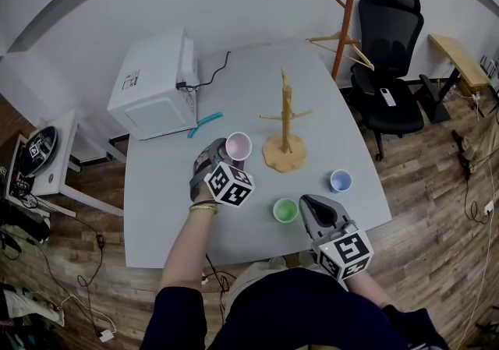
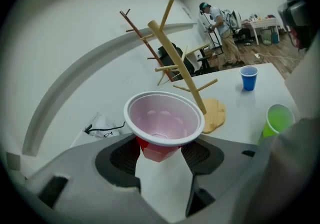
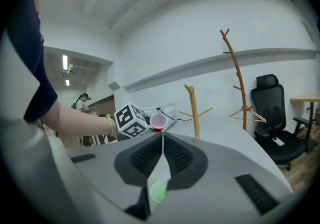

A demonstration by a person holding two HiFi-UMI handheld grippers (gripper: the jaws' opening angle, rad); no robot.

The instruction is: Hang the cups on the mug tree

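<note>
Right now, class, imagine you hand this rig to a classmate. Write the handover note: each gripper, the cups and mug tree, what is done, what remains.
Left gripper: shut on the red cup, gripped near its base, close to the mug tree.
Right gripper: shut, empty, beside the green cup.
Green cup and blue cup: upright on the table, in front of the tree.
Done: one cup picked up; none hung, pegs bare.
Left: hang red, then green and blue.

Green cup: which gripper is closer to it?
Right. The right gripper, fingers shut, sits just beside the green cup. The left gripper holds the red cup farther back, left of the mug tree.
</note>
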